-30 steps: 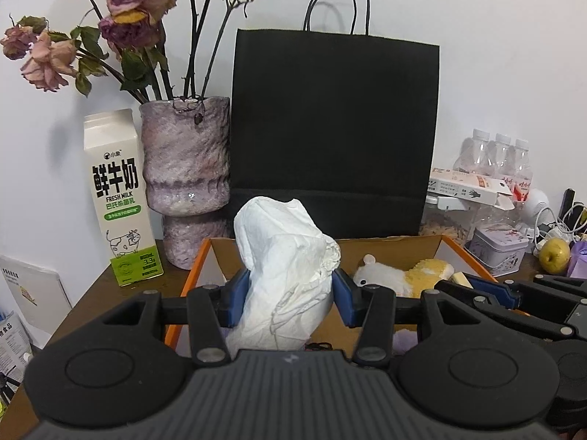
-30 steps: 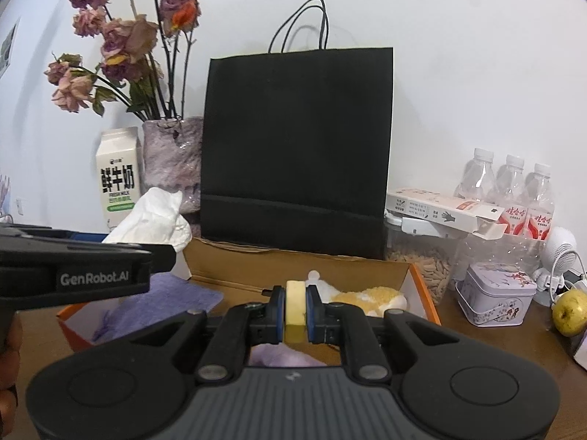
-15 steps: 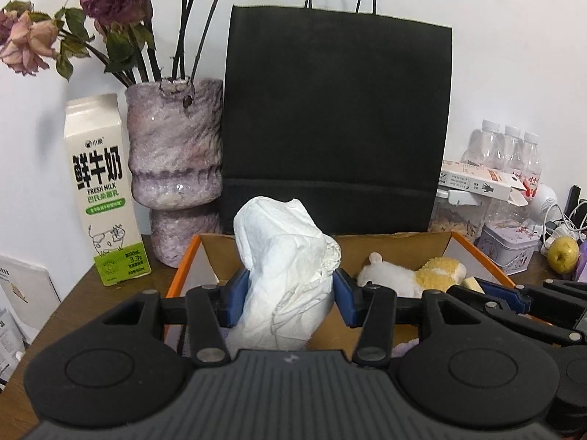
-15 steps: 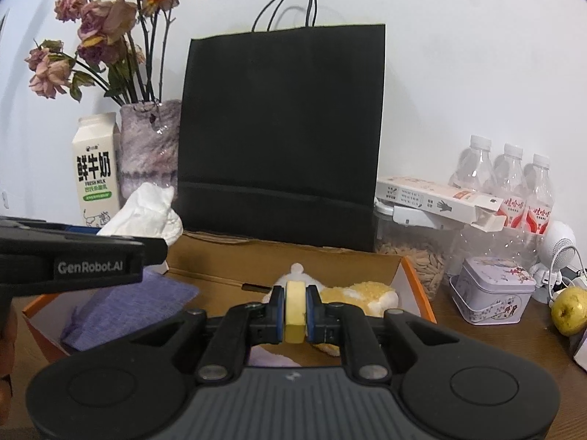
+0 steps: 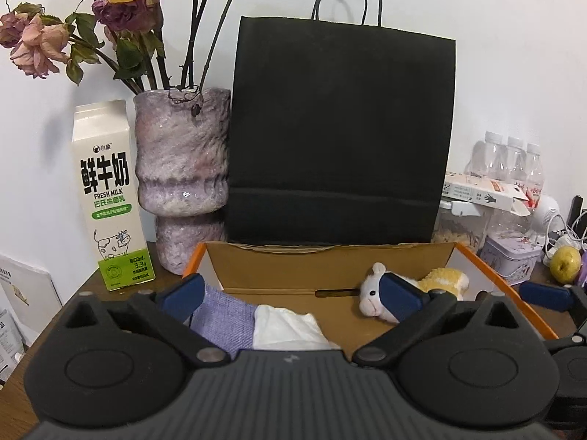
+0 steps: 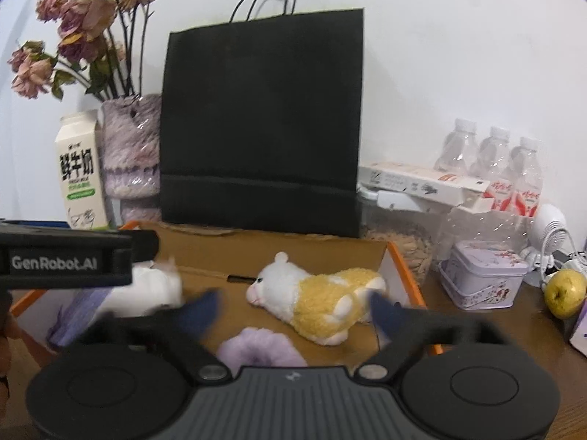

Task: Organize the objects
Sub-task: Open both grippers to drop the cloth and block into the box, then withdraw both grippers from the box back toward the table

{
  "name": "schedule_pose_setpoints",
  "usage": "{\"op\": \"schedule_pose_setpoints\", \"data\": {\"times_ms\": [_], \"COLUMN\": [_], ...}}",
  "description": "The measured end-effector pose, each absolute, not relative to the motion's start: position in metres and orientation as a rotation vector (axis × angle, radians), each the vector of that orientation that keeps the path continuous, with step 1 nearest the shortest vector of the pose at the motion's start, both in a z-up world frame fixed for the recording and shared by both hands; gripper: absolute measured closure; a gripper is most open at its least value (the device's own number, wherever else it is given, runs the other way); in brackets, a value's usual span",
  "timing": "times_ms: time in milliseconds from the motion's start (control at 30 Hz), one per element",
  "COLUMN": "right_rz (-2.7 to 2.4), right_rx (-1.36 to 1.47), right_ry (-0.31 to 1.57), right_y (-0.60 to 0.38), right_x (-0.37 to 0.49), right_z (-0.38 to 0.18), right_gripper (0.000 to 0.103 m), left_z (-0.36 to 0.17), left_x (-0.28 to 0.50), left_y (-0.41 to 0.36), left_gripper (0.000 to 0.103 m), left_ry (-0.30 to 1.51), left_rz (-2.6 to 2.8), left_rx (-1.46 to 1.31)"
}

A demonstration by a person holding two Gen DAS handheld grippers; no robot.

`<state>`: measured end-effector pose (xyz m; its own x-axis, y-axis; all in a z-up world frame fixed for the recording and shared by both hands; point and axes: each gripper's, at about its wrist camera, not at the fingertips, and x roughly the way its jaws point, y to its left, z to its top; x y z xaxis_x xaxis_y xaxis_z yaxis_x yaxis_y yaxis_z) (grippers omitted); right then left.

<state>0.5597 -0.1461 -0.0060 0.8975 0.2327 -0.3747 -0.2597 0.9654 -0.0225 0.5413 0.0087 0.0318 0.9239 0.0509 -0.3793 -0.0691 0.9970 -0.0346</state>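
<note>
Left tongs (image 5: 291,293) stand spread wide, holding nothing. White tissue (image 5: 290,332) lies in the cardboard box (image 5: 330,256) on purple cloth (image 5: 223,317), directly below them. Right tongs (image 6: 293,310) are likewise spread wide and empty, blurred, above the purple scrunchie (image 6: 262,348). Plush toy (image 6: 323,299) lies inside the box.

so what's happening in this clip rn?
A person with two handheld grippers is sorting things into the orange-edged cardboard box. Both grippers are open and hold nothing: the left gripper is over a white crumpled tissue lying on a purple cloth, the right gripper over a plush toy and a fuzzy purple item. All four lie inside the box.
</note>
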Motion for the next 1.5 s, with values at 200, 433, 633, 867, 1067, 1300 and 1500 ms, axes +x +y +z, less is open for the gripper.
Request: {"op": "schedule_pose_setpoints", "data": {"times_ms": [200,433,633,867,1067,1300,1500], "right_rz": [0.257,0.253,0.256,0.27,0.28,0.287,0.287], "right_rx": [-0.083,-0.081,-0.08,-0.086,-0.109,-0.115,-0.113], "right_ry": [0.384,0.378,0.361,0.354,0.345,0.348,0.36], "right_y": [-0.144,-0.145,-0.146,-0.149,-0.15,-0.158,-0.166], "right_x": [0.56,0.554,0.543,0.523,0.496,0.461,0.433], "right_z": [-0.005,-0.002,0.004,0.008,0.012,0.012,0.009], "right_gripper": [0.0,0.0,0.0,0.0,0.0,0.0,0.0], "left_z": [0.033,0.036,0.04,0.045,0.049,0.048,0.041], "left_x": [0.54,0.536,0.523,0.497,0.468,0.428,0.397], "left_y": [0.008,0.008,0.006,0.006,0.005,0.003,0.006], "left_gripper": [0.0,0.0,0.0,0.0,0.0,0.0,0.0], "left_ry": [0.385,0.376,0.356,0.339,0.321,0.312,0.335], "left_rz": [0.069,0.069,0.065,0.065,0.05,0.018,0.003], "left_rx": [-0.044,-0.05,-0.043,-0.039,-0.032,0.0,0.007]}}
